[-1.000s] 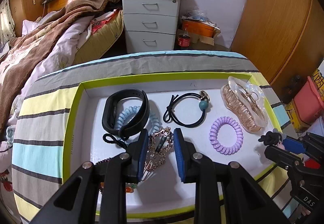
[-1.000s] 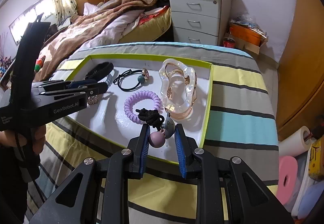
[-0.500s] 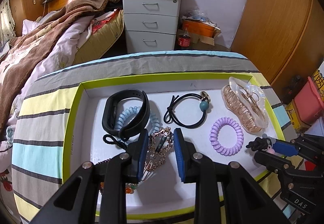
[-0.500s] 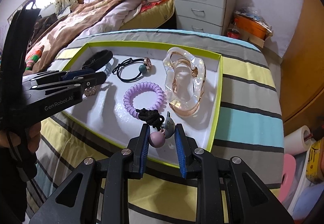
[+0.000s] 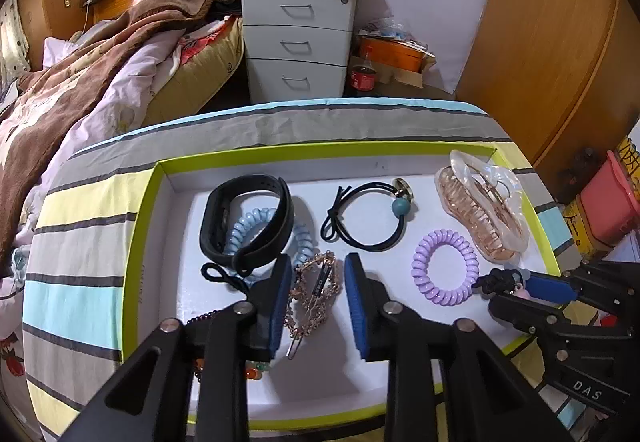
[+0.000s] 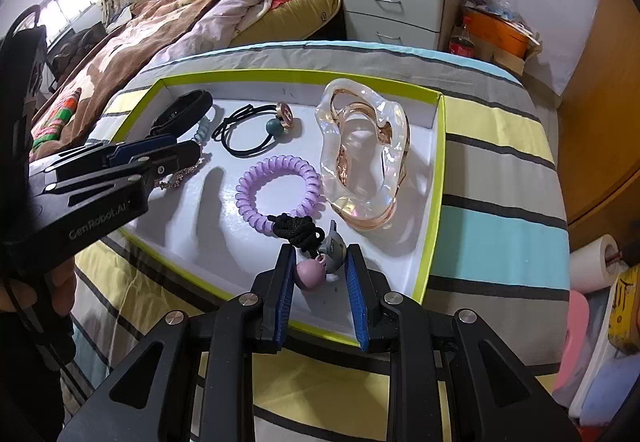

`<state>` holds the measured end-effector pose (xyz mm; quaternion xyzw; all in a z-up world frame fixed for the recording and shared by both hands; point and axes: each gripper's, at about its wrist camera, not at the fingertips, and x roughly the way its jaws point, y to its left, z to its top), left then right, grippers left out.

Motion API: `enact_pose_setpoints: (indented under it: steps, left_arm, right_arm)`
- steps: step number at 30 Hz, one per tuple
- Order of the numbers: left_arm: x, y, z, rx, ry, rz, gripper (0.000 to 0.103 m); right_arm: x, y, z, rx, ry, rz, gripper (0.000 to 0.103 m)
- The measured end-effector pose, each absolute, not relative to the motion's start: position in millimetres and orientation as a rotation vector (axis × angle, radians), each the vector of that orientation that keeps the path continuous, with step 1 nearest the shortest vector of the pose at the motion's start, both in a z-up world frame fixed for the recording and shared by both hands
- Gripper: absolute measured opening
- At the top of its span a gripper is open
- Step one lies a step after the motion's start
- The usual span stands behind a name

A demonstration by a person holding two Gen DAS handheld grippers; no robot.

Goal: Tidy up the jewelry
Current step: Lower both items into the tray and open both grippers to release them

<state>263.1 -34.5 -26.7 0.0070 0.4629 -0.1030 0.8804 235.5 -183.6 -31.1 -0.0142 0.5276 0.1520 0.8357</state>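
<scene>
Two grippers work over the tray [image 5: 144,226]. Left gripper [image 5: 318,294] is opening around the chain [image 5: 316,294] near the front edge. Right gripper [image 6: 320,274] pinches a charm [image 6: 310,272] at the front right corner.

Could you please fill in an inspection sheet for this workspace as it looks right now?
Surface: white shallow tray with lime-green rim on a striped cloth.
Job's things: black wristband over a pale blue coil tie; black elastic tie with teal bead; lilac coil tie; clear amber claw clip; rose-gold chain hair clip.
Clutter: beaded string partly hidden under the left fingers.
Grippers: left gripper jaws opening around the chain clip; right gripper shut on a black tie with pink and grey beads.
Cables: nothing seen on the tray.
Surroundings: unmade bed, white drawer unit.
</scene>
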Motion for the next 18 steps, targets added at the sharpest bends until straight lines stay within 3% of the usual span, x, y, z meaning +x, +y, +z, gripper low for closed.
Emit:
enact_pose_setpoints:
  steps: [10,18]
  left_arm:
    - [259.8,-35.8,-26.3,0.004,0.974,-0.223,0.045]
    - [256.8,-37.7,-25.2,0.006,0.983,-0.224,0.048]
  right_arm:
    - [238.1,-184.3,-32.1,-0.004,1.132,0.328,0.026]
    - [237.4,-183.5,-32.7,0.006,1.134,0.332,0.030]
